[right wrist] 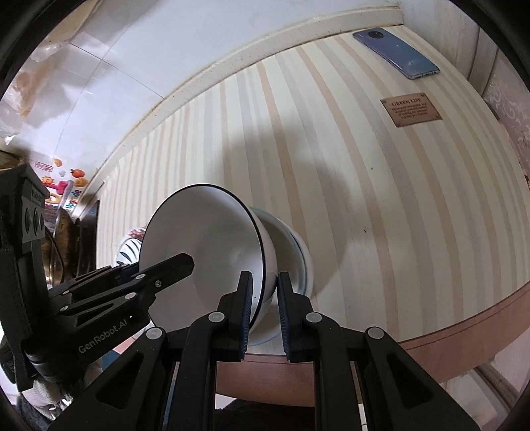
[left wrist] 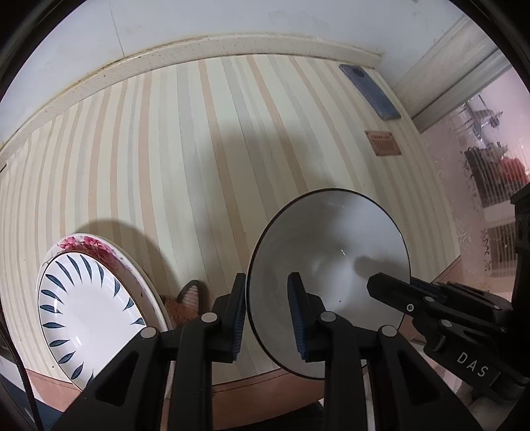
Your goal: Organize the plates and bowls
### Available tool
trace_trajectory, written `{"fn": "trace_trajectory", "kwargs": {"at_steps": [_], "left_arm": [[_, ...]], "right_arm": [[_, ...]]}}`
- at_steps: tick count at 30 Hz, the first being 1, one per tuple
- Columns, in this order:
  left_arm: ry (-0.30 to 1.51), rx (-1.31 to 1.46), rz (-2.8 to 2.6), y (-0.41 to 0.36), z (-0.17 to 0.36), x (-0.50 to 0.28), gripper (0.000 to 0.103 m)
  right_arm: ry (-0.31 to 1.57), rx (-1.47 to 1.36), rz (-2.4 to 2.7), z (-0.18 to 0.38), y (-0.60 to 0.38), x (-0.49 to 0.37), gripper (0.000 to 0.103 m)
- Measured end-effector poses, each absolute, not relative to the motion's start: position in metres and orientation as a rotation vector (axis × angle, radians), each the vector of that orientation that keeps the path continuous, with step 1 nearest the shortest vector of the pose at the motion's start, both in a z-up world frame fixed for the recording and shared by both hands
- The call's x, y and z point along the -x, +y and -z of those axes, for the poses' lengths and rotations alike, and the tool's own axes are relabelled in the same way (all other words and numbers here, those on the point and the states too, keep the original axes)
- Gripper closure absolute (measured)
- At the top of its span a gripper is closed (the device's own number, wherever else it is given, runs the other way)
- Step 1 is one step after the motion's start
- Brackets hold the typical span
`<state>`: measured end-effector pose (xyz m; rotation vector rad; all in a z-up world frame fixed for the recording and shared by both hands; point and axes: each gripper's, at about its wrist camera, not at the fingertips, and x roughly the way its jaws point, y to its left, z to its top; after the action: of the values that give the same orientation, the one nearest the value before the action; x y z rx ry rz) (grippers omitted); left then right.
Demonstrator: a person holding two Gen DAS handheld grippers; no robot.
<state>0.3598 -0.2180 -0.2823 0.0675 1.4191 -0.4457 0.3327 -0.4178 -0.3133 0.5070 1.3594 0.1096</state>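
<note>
Both grippers, left [left wrist: 267, 318] and right [right wrist: 264, 311], clamp fingers on the white bowl's [left wrist: 331, 262] rim near the tabletop [left wrist: 198, 149] edge.

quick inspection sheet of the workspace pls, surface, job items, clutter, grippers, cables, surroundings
surface: round table under a striped cloth, brown edge at the near side
job's things: white bowl with a dark rim, tilted, above a second bowl; leaf-pattern plate stacked on a pink floral plate
clutter: blue phone at the far edge
grippers: left gripper straddles the white bowl's rim, contact unclear; right gripper straddles the rim on the other side, contact unclear
cables: a thin dark cable, far left of the left wrist view
surroundings: white wall; colourful stickers
</note>
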Motion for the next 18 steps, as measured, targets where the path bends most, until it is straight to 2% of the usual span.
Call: {"fn": "trace_trajectory", "kwargs": {"at_steps": [12, 14, 18], "left_arm": [[1.391, -0.148, 0.438, -0.2253, 0.2838, -0.3555, 0.081], [1.390, -0.155, 0.437, -0.2262, 0.2847, -0.3552, 0.081], [1.397, -0.153, 0.435, -0.2265, 0.2859, -0.3553, 0.080]], "right_arm": [[1.380, -0.487, -0.089, 0.3179, -0.4154, -0.3368, 0.086], [1.379, -0.497, -0.088, 0.3174, -0.4167, -0.3372, 0.082], [1.373, -0.485, -0.065, 0.3137, -0.4162, -0.3368, 0.082]]}}
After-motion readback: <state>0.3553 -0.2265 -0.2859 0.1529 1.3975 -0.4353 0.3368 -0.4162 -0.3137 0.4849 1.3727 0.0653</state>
